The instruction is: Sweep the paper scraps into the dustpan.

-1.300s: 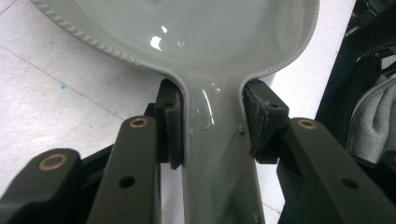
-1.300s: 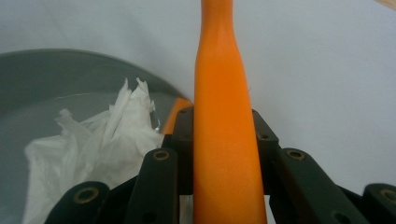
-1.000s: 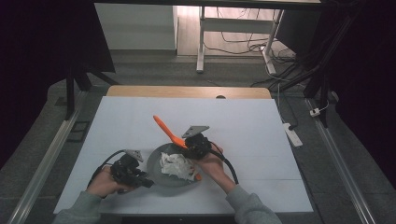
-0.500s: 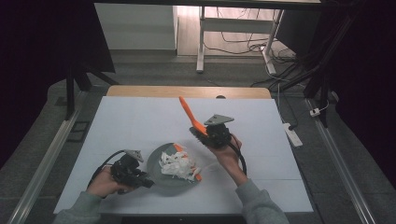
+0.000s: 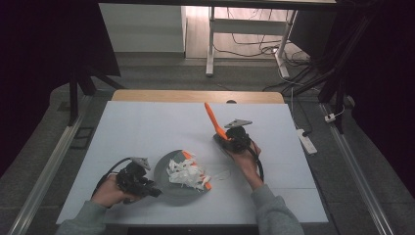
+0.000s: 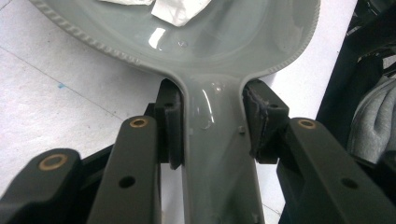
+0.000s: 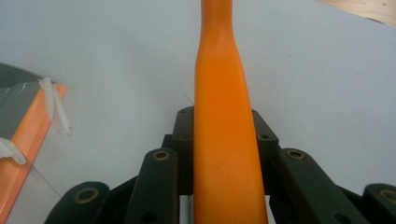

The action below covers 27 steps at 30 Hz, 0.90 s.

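Grey dish pinned by its handle while an orange tool is carried clear

The grey glazed ceramic dish [image 5: 169, 183] sits near the front of the white surface [image 5: 147, 127], heaped with white paper shreds [image 5: 185, 172]. A second orange piece [image 5: 196, 169] lies along its rim at three o'clock. The left gripper [image 5: 147, 188], at the dish's nine o'clock, has its fingers [image 6: 170, 123] clamped on either side of the dish's handle [image 6: 217, 154], probably to keep the dish from sliding. At the dish's one o'clock, the right gripper [image 5: 226, 139] has its fingers closed on the orange plastic utensil handle [image 7: 224, 140], which slants up towards eleven o'clock, well apart from the shreds.
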{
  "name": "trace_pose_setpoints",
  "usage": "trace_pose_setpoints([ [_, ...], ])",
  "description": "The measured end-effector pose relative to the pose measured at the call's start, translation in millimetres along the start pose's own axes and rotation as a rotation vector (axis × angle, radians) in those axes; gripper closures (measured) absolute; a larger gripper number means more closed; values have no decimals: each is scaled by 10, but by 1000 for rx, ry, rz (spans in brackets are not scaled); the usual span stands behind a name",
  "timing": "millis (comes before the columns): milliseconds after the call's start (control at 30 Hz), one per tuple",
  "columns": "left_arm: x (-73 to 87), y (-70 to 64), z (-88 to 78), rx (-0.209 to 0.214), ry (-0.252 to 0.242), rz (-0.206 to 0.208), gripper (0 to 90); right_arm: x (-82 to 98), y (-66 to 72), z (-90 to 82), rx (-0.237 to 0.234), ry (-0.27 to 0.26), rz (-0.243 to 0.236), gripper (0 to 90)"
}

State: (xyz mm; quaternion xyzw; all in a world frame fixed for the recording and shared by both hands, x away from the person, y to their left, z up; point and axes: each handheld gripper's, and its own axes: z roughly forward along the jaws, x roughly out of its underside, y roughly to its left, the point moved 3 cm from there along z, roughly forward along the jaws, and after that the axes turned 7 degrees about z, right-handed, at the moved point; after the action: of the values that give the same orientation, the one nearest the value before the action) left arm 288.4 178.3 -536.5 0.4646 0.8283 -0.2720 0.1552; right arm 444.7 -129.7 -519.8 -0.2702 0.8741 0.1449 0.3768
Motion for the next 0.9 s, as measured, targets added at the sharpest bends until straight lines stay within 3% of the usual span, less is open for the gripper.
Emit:
trace_pose_setpoints([
  [200,-2,0,4,0,1,-1,616,-20,185,55,-18,8,-48,705],
  [367,-2,-1,4,1,1,-2,616,-26,368,76,-86,8,-67,706],
  [433,-2,0,5,1,2,-1,616,-26,457,77,-123,16,-73,706],
  [500,-1,2,6,2,2,-2,616,-33,604,76,-206,17,-66,705],
  [600,0,1,4,2,1,-1,616,-83,788,11,-282,0,-110,705],
  [700,0,0,4,2,2,-2,616,-188,797,-124,-283,-56,-104,705],
  [800,-1,2,5,2,2,0,616,-239,646,-208,-216,-93,-88,705],
  [900,-2,1,8,2,2,1,616,-205,453,-183,-153,-83,-56,705],
])
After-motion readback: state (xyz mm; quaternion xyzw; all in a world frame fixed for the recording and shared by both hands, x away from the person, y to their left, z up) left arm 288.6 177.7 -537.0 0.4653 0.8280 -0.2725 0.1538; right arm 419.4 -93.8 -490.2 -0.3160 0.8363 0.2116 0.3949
